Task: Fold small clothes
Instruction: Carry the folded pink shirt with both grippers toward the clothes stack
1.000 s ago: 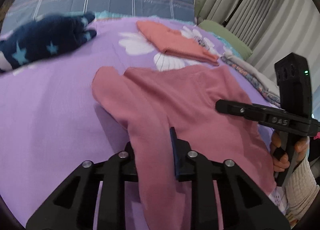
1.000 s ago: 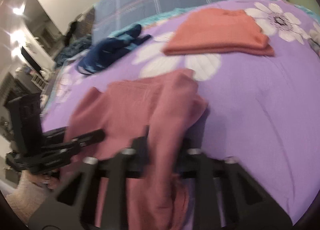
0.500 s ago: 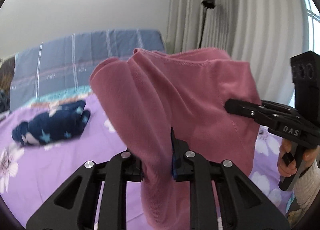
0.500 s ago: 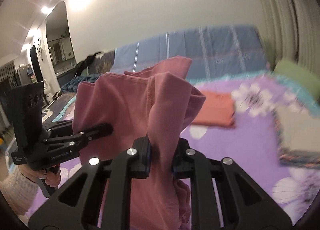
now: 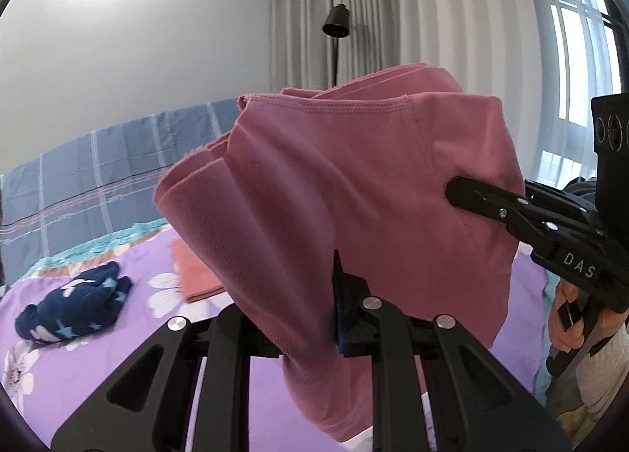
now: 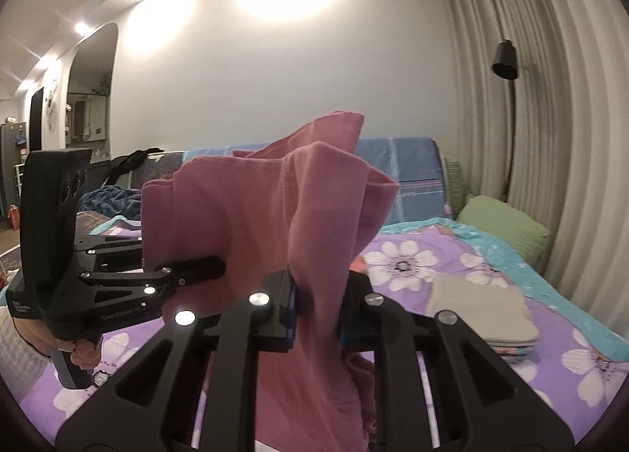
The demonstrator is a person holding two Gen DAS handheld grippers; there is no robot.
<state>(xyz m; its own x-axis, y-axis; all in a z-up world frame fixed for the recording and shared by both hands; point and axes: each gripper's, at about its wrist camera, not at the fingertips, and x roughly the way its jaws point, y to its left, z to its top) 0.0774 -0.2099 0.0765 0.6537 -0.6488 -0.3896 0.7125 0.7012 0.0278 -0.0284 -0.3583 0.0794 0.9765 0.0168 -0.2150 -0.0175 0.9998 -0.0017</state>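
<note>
Pink garment (image 5: pixel 354 192), purple floral bedsheet (image 5: pixel 98 365)

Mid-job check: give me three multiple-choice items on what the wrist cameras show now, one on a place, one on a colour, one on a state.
1. Where is the navy star-print garment?
A. on the purple bedspread
B. in the left gripper
C. on the green pillow

2. What colour is the held garment?
A. grey
B. pink
C. navy

3. How is it held?
A. lying flat
B. by one gripper
C. lifted, clamped by both the left and the right gripper

Answers: 1 A, it lies on the flowered cover; 2 B, dusty pink cloth; 3 C, both pairs of pads pinch it above the bed.
</note>
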